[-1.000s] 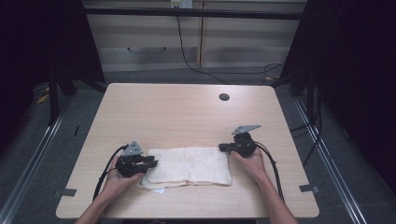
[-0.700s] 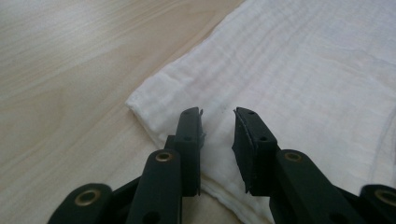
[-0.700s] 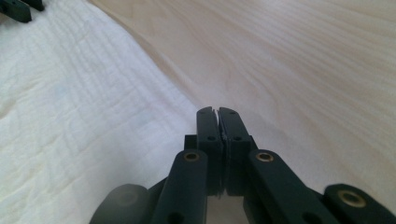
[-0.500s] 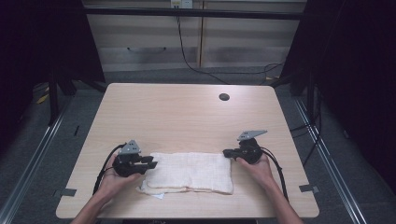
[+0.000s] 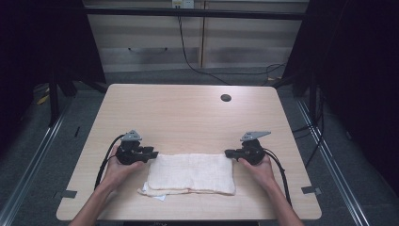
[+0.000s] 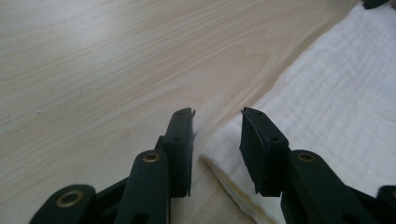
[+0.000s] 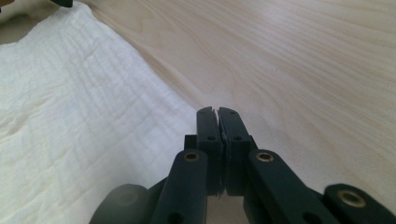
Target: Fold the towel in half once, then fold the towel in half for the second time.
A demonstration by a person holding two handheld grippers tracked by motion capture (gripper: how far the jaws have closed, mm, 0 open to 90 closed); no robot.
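One folded white towel [image 5: 190, 173] lies on the near half of the table [image 5: 188, 117], between your two hands, its long side running left to right. A loose corner of a lower layer pokes out at its near left end.

Your left gripper [image 5: 149, 154] sits at the towel's far left corner. Its jaws have just been opening and now stand apart; in the left gripper view the towel's corner [image 6: 327, 116] lies under and beside the right jaw, with nothing pinched between the pads.

Your right gripper [image 5: 229, 153] rests at the far right corner. In the right gripper view its two jaws are pressed together, and I cannot tell whether any cloth is caught between them; the towel [image 7: 79, 126] spreads to their left.

One dark round hole [image 5: 226, 98] marks the table's far right part.
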